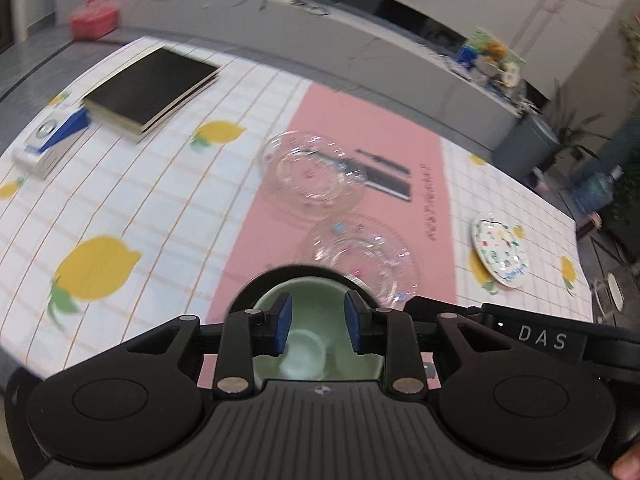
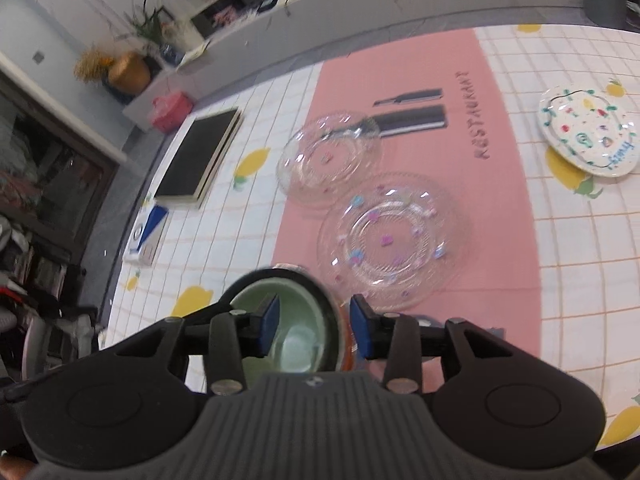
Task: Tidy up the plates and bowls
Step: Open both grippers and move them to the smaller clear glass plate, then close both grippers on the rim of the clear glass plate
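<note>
Green bowl (image 1: pixel 316 300) with dark rim low on pink mat (image 1: pixel 360 120), directly under both grippers. Left gripper (image 1: pixel 318 328) parted, blue pads (image 1: pixel 282 329) over bowl interior, gripping nothing. Ahead: black book (image 1: pixel 154 88) far left, two clear glass plates (image 1: pixel 314 174) mid-mat, nearer one (image 2: pixel 394 238) with coloured dots; possibly overlapping, blurred. Right gripper (image 2: pixel 314 328) parted, pads astride bowl's right rim (image 2: pixel 330 316), contact not discernible. Patterned white plate (image 2: pixel 588 132) far right on lemon-print cloth (image 1: pixel 120 208).

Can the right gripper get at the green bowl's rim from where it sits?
Probably yes: the right gripper is open and straddles the green bowl's near rim, nothing between; an orange edge beside it is unclear.
</note>
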`<act>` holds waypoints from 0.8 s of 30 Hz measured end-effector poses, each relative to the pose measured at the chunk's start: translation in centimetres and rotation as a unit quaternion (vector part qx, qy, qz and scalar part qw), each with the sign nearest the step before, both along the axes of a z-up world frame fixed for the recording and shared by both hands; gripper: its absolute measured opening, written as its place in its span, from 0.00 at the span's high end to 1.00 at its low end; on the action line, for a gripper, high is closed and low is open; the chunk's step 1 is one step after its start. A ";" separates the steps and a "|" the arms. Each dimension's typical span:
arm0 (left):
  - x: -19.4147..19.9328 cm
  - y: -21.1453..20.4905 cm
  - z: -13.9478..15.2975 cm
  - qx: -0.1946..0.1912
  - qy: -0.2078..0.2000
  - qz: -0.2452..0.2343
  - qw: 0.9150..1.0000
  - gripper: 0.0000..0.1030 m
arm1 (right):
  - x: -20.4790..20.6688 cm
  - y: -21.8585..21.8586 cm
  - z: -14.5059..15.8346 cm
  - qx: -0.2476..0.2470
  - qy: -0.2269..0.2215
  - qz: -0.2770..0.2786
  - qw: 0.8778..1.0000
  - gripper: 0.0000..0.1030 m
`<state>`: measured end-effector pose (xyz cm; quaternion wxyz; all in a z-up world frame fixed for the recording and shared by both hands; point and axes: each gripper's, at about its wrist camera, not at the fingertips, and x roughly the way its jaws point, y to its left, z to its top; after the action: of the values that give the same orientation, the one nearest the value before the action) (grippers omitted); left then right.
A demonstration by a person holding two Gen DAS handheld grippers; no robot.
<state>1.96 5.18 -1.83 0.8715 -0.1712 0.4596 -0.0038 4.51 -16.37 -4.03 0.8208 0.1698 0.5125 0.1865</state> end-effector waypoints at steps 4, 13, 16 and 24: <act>1.7 -1.1 0.3 0.005 -0.004 -0.041 0.999 0.69 | 0.5 -2.2 -0.5 0.001 0.002 -0.032 0.999 0.62; 7.8 -2.7 -1.7 0.025 0.044 -0.111 0.992 0.68 | 1.9 -5.5 -3.9 -0.001 0.031 -0.084 0.996 0.62; 10.0 -2.5 -2.7 0.037 0.063 -0.126 0.989 0.68 | 2.4 -6.2 -5.1 0.001 0.033 -0.095 0.995 0.62; 14.0 -2.5 -6.0 0.084 0.115 -0.175 0.974 0.66 | 4.1 -6.4 -8.4 0.016 0.066 -0.104 0.992 0.62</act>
<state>15.92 2.70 -7.84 0.8096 -0.0139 0.5785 -0.0982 8.65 -22.76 -12.38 0.7974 0.2473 0.5418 0.0972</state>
